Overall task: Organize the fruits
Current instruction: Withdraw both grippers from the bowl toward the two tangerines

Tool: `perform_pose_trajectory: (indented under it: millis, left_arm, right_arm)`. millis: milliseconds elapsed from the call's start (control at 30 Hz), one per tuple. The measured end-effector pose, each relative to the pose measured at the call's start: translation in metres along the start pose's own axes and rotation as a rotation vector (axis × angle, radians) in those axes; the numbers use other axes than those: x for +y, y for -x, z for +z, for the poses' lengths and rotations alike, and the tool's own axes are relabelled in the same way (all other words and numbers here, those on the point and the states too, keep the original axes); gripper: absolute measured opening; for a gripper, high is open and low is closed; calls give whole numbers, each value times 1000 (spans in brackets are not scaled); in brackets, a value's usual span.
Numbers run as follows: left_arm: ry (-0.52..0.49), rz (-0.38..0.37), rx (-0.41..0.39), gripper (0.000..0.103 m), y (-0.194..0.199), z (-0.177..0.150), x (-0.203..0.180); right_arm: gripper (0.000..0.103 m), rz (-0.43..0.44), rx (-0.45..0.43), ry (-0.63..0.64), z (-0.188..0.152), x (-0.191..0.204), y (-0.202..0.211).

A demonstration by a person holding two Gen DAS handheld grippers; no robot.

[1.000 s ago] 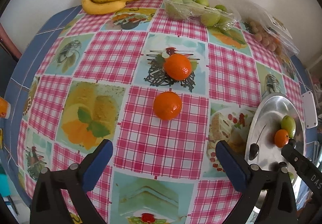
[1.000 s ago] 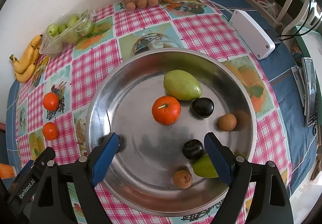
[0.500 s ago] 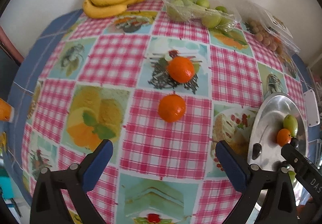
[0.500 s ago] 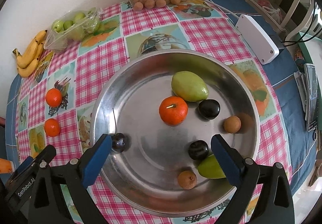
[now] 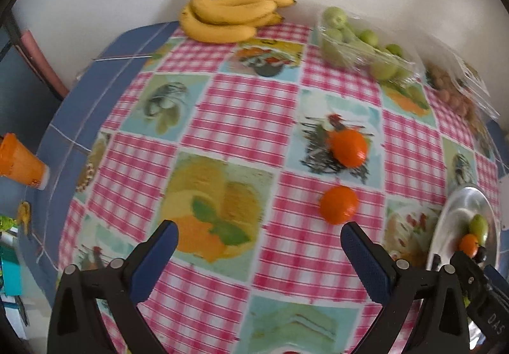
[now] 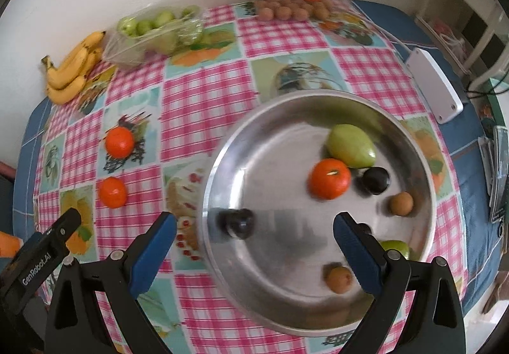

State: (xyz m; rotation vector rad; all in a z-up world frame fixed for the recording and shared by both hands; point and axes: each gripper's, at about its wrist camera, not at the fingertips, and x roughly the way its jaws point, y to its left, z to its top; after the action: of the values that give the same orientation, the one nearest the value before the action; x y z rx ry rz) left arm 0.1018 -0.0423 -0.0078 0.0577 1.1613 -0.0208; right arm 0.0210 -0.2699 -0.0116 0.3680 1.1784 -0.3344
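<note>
Hovering with both jaws wide and empty, I see two oranges (image 5: pixel 338 205) on the surface left of the bowl (image 6: pixel 413 144); round fruit may roll away if nudged off-centre.

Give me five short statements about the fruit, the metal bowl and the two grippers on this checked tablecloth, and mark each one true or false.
1. Two loose orange tangerines lie on the pink checked tablecloth, outside the round metal bowl. True: the farther tangerine and the nearer tangerine both sit left of it.
2. The bowl is empty. False: it holds a large green mango, an orange tangerine, dark plums and small brown fruits.
3. The right gripper holds a dark plum. False: its jaws stand wide open, and the dark plum lies in the bowl, unheld.
4. The bunch of yellow bananas lies by the wall. True.
5. The left gripper is open and empty. True.
</note>
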Motion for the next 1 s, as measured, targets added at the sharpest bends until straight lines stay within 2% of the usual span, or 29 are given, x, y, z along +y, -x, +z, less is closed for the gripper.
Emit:
perform_pose_trajectory:
  millis: [200,333,600,1000]
  left_arm:
    - [45,52,-8,103,-2,6,23]
    - [82,49,4,103,-5,7,37]
    - [124,103,-17,103,-4,9,61]
    - [180,73,12,103,-12,13,87]
  right_arm:
    - [99,16,2,51,-2,31,-3]
    - [99,18,2,93,-4,51,-5]
    - [99,27,-19,158,-5,88,-5]
    - [99,79,-17,196,-4,114,-16]
